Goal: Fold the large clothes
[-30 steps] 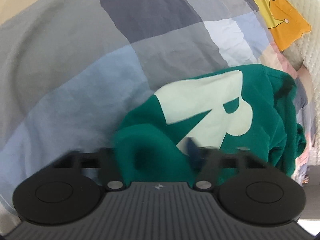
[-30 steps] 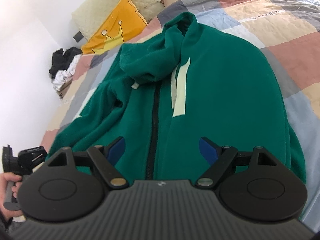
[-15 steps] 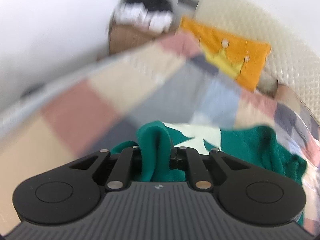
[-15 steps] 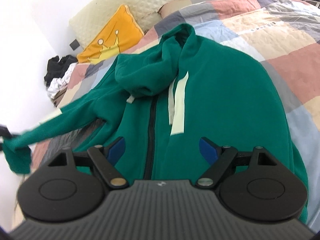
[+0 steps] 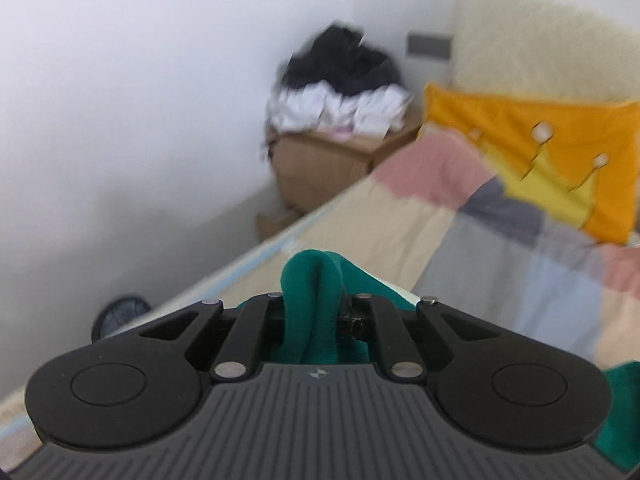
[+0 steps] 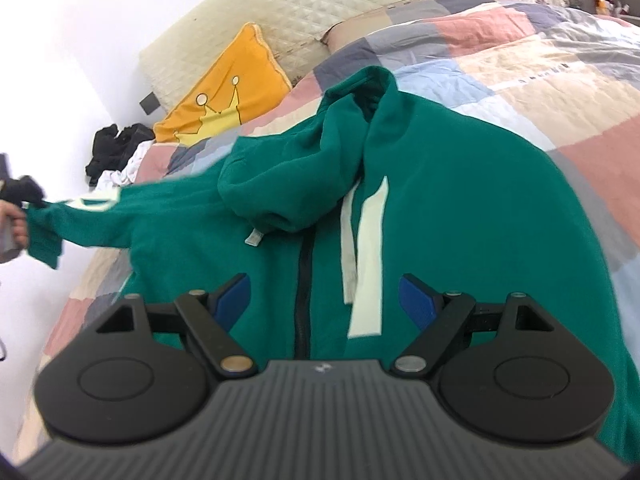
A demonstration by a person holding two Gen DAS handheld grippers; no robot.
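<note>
Patchwork bedspread (image 6: 540,52) carries a green hoodie (image 6: 460,200) spread front-up; sleeve (image 6: 120,224) stretches toward nine o'clock, its cuff clamped tight in the left gripper (image 5: 316,312). Right gripper (image 6: 324,300) hangs wide open, empty, above the zipper (image 6: 304,280).

Soft, bright daylight filled both views, with the white wall (image 6: 60,40) blown out. The left view was motion-blurred throughout. Fisheye distortion curved the edges.

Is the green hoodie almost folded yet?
Not yet. The hoodie lies spread flat on the bed, front up. The left gripper is shut on its sleeve, stretched out sideways. The right gripper hovers open. Every fold is left.
</note>
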